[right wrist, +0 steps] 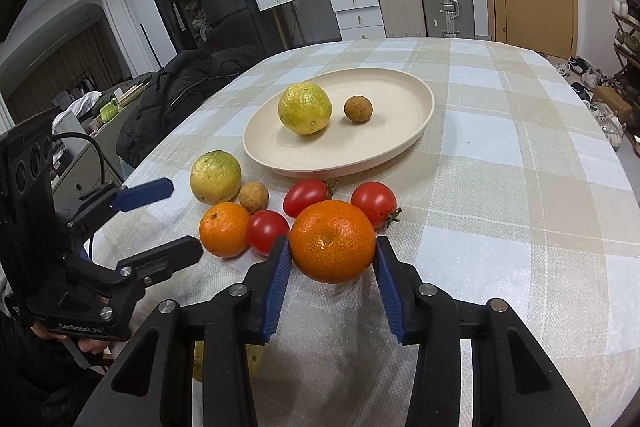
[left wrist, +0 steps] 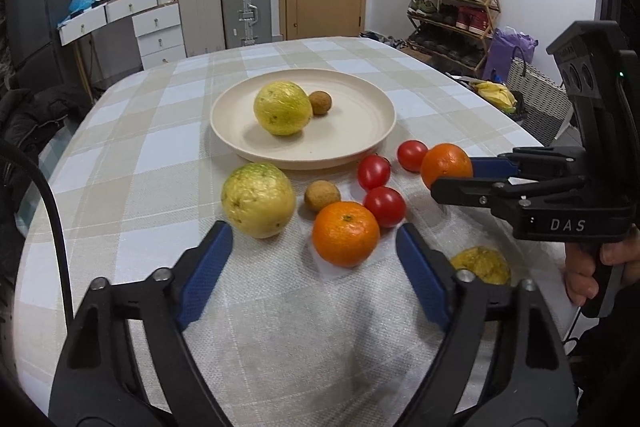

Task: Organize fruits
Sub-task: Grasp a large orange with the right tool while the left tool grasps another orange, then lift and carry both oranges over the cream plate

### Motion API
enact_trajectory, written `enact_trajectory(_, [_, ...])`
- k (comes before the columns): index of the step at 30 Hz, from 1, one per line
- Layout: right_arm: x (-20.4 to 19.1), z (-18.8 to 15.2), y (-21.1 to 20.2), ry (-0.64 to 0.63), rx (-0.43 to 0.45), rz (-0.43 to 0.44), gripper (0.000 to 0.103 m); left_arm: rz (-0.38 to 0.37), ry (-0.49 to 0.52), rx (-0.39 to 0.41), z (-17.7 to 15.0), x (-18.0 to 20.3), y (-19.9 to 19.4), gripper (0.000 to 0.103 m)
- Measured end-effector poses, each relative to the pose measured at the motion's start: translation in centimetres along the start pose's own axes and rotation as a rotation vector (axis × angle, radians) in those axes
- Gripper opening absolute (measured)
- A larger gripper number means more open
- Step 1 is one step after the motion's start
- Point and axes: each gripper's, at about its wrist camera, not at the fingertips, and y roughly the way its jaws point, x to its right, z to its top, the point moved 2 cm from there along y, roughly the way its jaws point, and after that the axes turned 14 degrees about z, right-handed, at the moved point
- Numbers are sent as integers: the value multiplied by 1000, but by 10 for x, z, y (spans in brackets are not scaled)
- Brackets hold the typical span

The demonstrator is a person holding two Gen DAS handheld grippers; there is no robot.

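Two oranges sit nearest, one per hand: the right gripper [right wrist: 332,255] has its fingers narrowed onto the big orange [right wrist: 332,241], pads touching both sides. The left gripper [left wrist: 316,243] stands fairly wide, the small orange [left wrist: 346,233] between its fingers, untouched. Straight beyond both lies the plate [left wrist: 360,143] on the bench, slightly nearer the left hand.

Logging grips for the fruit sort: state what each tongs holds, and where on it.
Right tongs clamp an orange by its two opposite sides. Left tongs hold nothing; the second orange sits between their pads, untouched.
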Motion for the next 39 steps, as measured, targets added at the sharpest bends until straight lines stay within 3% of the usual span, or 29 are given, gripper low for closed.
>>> enact_trajectory(5, [-1, 0, 1, -8, -4, 0, 43, -51, 11, -25, -1, 8, 4, 59])
enact_trajectory(22, [-1, -1, 3, -14, -10, 1, 43, -82, -12, -144, 2, 16, 36, 49])
enact_trajectory(26, [-2, -2, 3, -15, -11, 0, 43, -75, -5, -144, 4, 19, 40, 47])
enact_trajectory(28, [-2, -2, 3, -14, -11, 2, 43, -84, 2, -143, 4, 21, 39, 38])
enact_trajectory(39, [-3, -2, 3, -14, -9, 3, 43, -80, 22, -92, 4, 24, 29, 37])
